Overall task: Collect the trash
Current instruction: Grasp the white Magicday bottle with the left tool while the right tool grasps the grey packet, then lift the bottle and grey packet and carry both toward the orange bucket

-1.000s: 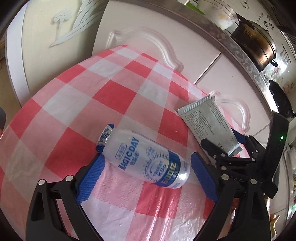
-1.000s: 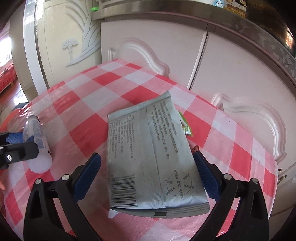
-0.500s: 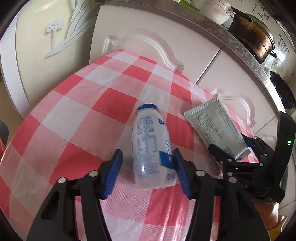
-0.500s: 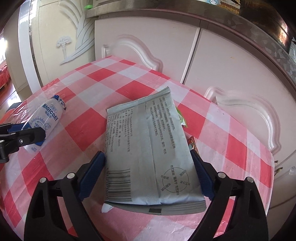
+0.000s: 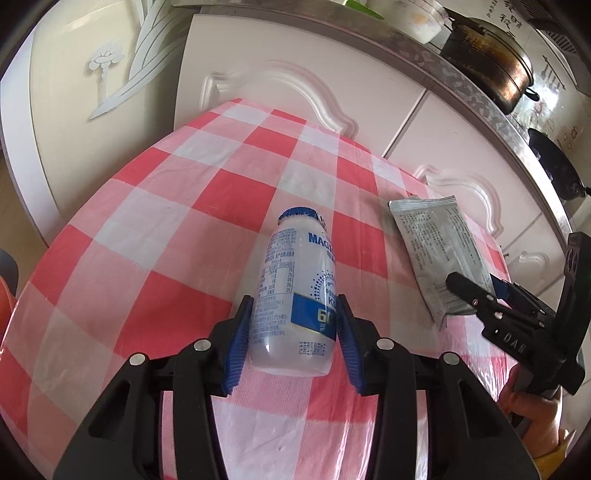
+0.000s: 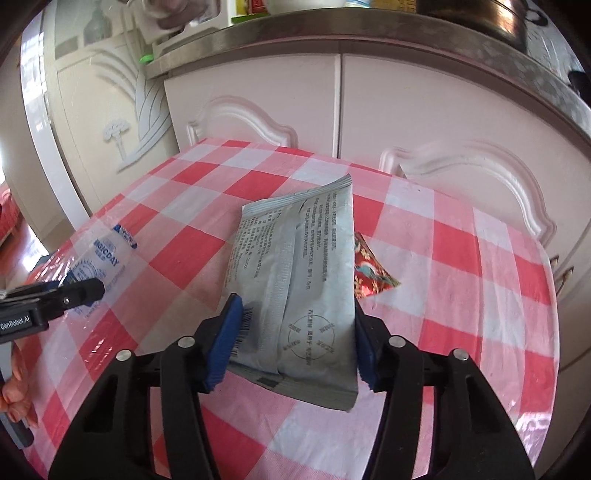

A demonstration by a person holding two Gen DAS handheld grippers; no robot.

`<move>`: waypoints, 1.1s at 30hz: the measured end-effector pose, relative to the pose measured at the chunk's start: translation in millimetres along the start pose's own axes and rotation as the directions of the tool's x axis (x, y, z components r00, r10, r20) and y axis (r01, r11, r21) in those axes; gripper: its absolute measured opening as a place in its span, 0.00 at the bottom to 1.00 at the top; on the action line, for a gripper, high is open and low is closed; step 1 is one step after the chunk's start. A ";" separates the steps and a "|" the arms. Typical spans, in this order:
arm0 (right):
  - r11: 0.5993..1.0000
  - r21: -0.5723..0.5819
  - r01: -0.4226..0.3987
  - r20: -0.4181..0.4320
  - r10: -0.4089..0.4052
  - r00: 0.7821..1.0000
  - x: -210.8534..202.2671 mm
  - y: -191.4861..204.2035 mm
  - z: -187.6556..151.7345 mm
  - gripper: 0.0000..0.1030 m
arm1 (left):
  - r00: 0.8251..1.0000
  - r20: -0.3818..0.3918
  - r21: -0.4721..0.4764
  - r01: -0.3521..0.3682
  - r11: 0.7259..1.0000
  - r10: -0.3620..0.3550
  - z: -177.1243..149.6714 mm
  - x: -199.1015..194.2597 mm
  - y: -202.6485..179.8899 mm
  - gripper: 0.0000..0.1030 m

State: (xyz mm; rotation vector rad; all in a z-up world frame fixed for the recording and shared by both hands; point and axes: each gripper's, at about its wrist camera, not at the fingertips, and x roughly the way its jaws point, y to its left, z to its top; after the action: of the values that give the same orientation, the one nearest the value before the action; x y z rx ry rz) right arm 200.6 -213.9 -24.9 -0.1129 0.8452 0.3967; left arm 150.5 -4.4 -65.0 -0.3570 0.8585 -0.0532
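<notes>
Plastic bottle (image 5: 295,291) pinched in the left gripper (image 5: 293,347), cap pointing away above the checked desk (image 5: 155,206); the right gripper (image 6: 295,343) clamps the grey packet (image 6: 299,280), lengthwise forward.

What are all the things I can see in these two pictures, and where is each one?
Plastic bottle: one, clear with blue cap and label, clamped between the left gripper's pads.
Foil packet: one, silver-grey, clamped between the right gripper's pads.
Small wrapper: one, red patterned, on the cloth behind the packet.
Tablecloth: one, red and white checks, covering the table.
Cabinet doors: white, behind the table.
Pot: one, dark, on the counter.
Bowl: one, white, on the counter.
Left gripper: black with blue pads, shut on the bottle.
Right gripper: same make, shut on the packet.
</notes>
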 end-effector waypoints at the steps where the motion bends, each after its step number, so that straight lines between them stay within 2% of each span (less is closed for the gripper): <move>1: 1.000 0.015 -0.005 0.004 0.005 1.000 -2.5 -1.0 -1.9 0.50 | 1.000 0.002 0.009 0.003 1.000 -0.003 -2.3 -2.6 0.0 0.44; 7: 0.996 0.084 -0.034 0.044 0.031 0.999 -23.0 -1.8 -16.9 0.36 | 1.000 -0.006 0.053 0.014 0.998 -0.014 -15.2 -15.6 3.2 0.44; 9: 0.993 0.111 -0.049 0.067 0.042 0.997 -30.4 -1.8 -22.8 0.24 | 1.000 -0.006 0.070 0.019 0.997 -0.019 -19.6 -20.7 3.1 0.44; 12: 0.985 0.155 -0.075 0.094 0.061 0.994 -41.3 -1.8 -33.2 0.19 | 0.999 -0.003 0.094 0.032 0.995 -0.032 -25.6 -29.0 2.8 0.44; 21: 0.966 0.232 -0.110 0.176 0.069 0.982 -78.8 12.4 -59.2 0.10 | 0.996 -0.007 0.121 0.084 0.989 -0.083 -40.8 -48.4 7.9 0.44; 33: 0.962 0.254 -0.098 0.214 0.043 0.976 -119.5 41.1 -85.7 0.08 | 0.992 -0.016 0.142 0.125 0.982 -0.124 -59.5 -67.1 19.5 0.44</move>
State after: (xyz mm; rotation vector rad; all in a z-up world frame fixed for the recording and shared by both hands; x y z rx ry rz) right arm 53.3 -233.1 10.0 0.2031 0.6902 0.3529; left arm 60.0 9.5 -57.9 -0.2754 0.8337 -0.2313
